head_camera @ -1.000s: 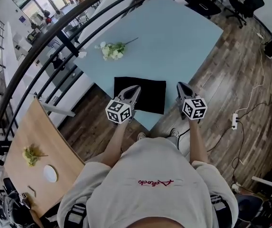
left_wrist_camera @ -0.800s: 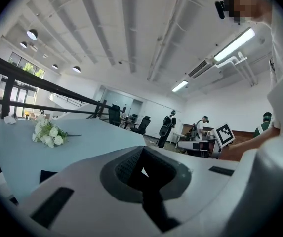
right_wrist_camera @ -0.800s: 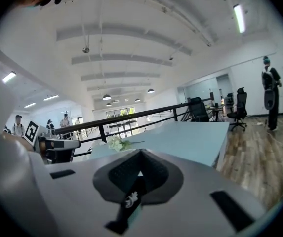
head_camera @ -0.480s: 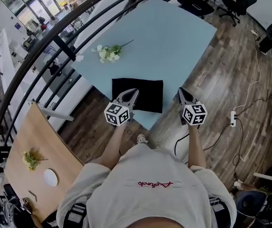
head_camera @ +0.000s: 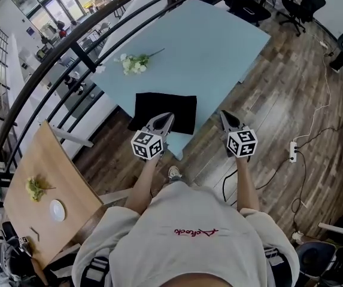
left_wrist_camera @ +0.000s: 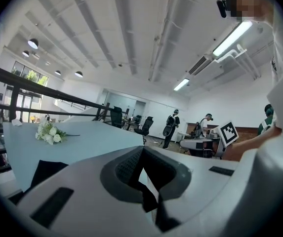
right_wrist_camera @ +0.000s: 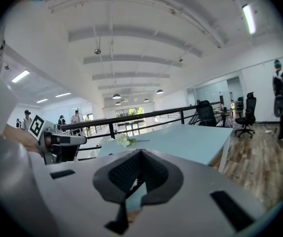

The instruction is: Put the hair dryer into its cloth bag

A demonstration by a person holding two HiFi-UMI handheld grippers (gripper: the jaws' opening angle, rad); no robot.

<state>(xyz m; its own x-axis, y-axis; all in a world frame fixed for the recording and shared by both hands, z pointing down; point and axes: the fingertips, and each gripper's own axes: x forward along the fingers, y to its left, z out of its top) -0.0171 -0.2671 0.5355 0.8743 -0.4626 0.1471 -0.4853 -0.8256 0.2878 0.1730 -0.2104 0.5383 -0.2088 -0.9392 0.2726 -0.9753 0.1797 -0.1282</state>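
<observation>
1. Black cloth bag [head_camera: 162,112] lies flat at the near corner of the light blue table [head_camera: 219,40].
2. I've got the left gripper [head_camera: 166,119] with jaws pressed together, nothing between them, tips over the bag's near edge.
3. Right gripper [head_camera: 225,117]: also closed and empty, just beside the table's edge, over the wooden floor [head_camera: 279,100].

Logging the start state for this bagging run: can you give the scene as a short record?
table: light blue
cloth bag: black, flat at the table's near corner
flowers: white bunch, farther along the table
hair dryer: not in view
left gripper: shut, empty, above the bag's near edge
right gripper: shut, empty, off the table, above the floor
</observation>
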